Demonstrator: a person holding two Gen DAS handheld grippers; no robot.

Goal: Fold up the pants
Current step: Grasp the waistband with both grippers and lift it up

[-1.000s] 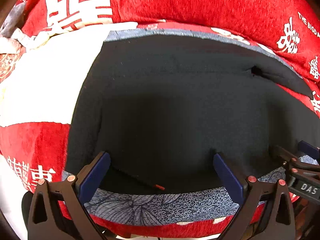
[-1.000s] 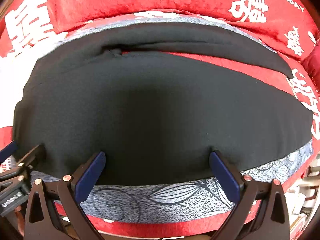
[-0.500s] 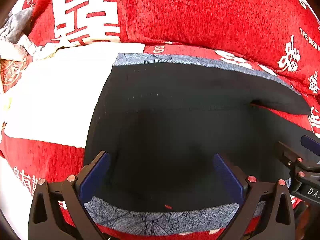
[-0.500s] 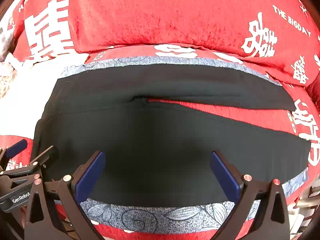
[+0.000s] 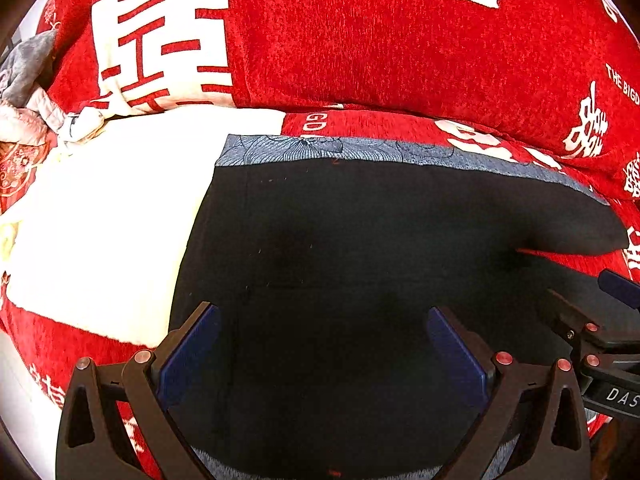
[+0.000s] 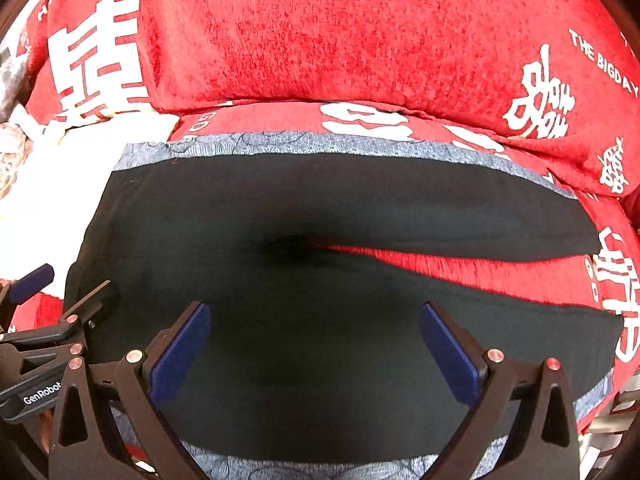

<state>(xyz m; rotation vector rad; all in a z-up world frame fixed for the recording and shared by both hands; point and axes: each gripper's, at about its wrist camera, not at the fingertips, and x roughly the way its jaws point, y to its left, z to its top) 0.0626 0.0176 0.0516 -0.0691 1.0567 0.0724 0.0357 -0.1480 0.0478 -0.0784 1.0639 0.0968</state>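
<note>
Black pants point(image 5: 360, 248) lie spread flat on a blue-grey patterned cloth point(image 5: 360, 148) over a red sofa seat. The waist end is at the left and the two legs point(image 6: 460, 220) split towards the right, with red seat showing between them. My left gripper point(image 5: 324, 352) is open and empty, hovering over the waist part near the front edge. My right gripper point(image 6: 316, 348) is open and empty, above the nearer leg point(image 6: 400, 320). Each gripper shows at the edge of the other's view: the right one point(image 5: 600, 344) and the left one point(image 6: 48, 320).
A red sofa back cushion with white characters point(image 5: 360, 32) rises behind the pants. A white blanket patch point(image 5: 112, 220) lies left of the pants. Grey and pale crumpled cloth point(image 5: 24, 92) sits at the far left. The sofa's front edge runs under both grippers.
Both grippers have pulled up and back from the pants, so more of the back cushion and the leg split shows. Both stay open. The pants lie unchanged.
</note>
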